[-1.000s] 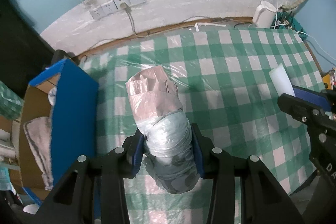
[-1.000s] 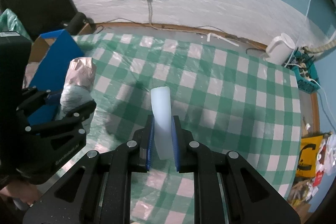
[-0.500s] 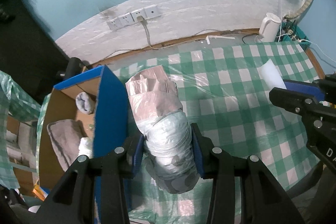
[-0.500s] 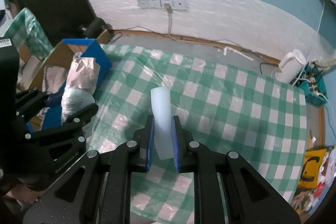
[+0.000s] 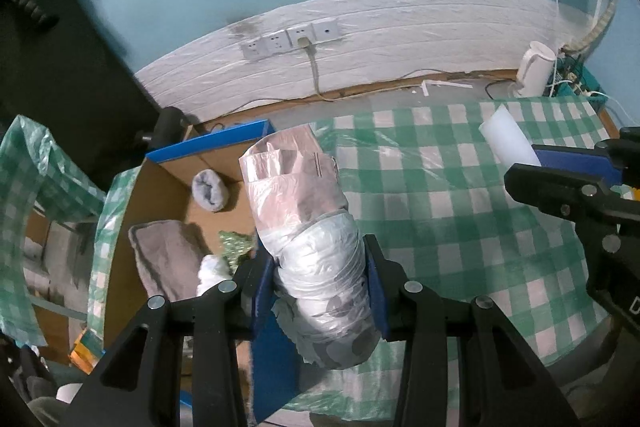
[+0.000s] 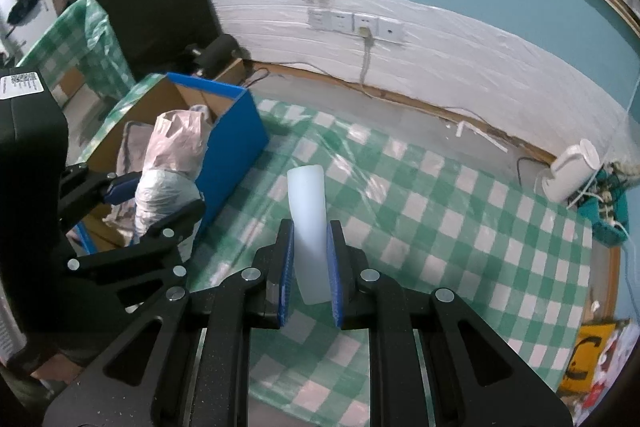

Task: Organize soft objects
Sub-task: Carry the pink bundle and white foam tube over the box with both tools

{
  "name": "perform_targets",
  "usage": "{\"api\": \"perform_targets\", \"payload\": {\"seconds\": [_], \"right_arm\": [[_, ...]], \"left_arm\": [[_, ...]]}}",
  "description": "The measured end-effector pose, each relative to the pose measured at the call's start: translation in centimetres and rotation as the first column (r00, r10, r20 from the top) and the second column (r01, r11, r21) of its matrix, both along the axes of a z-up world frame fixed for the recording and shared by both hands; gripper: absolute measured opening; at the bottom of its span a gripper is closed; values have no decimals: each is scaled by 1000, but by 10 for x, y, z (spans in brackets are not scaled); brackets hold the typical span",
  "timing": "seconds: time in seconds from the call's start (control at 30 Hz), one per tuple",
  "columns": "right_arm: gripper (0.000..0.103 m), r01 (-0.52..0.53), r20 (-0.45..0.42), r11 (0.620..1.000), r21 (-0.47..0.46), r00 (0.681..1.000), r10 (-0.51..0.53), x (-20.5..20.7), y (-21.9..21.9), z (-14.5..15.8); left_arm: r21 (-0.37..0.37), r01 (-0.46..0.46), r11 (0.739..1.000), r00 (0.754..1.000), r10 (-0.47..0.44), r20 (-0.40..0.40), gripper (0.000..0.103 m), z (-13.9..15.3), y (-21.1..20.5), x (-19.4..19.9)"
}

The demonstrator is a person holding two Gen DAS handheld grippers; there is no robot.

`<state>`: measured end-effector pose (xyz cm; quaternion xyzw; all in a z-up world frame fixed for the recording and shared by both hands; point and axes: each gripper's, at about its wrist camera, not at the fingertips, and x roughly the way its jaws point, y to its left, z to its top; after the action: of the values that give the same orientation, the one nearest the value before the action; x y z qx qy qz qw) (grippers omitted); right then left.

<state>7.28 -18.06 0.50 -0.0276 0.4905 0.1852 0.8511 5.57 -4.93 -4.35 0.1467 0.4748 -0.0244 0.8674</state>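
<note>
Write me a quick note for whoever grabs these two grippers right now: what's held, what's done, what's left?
Left gripper: jaws shut on the plastic-wrapped bundle, held over the edge of the blue cardboard box.
Right gripper: jaws shut on the white foam strip, above the checkered table.
Done: grey towel and rolled sock lie in the box.
Left: drop in the bundle, then the strip.

The crinkled pink-and-grey plastic-wrapped bundle [image 5: 316, 247] looks glossy; the white foam strip [image 6: 310, 227] is matt and smooth. A shiny clear film covers the green-checked tablecloth [image 5: 460, 227]. The blue-sided cardboard box [image 5: 208, 151] holds a fuzzy grey towel [image 5: 164, 259] (soft nap).
</note>
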Motion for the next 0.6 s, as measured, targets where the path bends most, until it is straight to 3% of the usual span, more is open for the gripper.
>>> {"api": "perform_targets", "payload": {"seconds": [0.6], "right_arm": [[14,-127,8,992,-18,992,127,14,89,6]], "left_arm": [[-17,-139,990,990,140,26,41,2,88,1]]}}
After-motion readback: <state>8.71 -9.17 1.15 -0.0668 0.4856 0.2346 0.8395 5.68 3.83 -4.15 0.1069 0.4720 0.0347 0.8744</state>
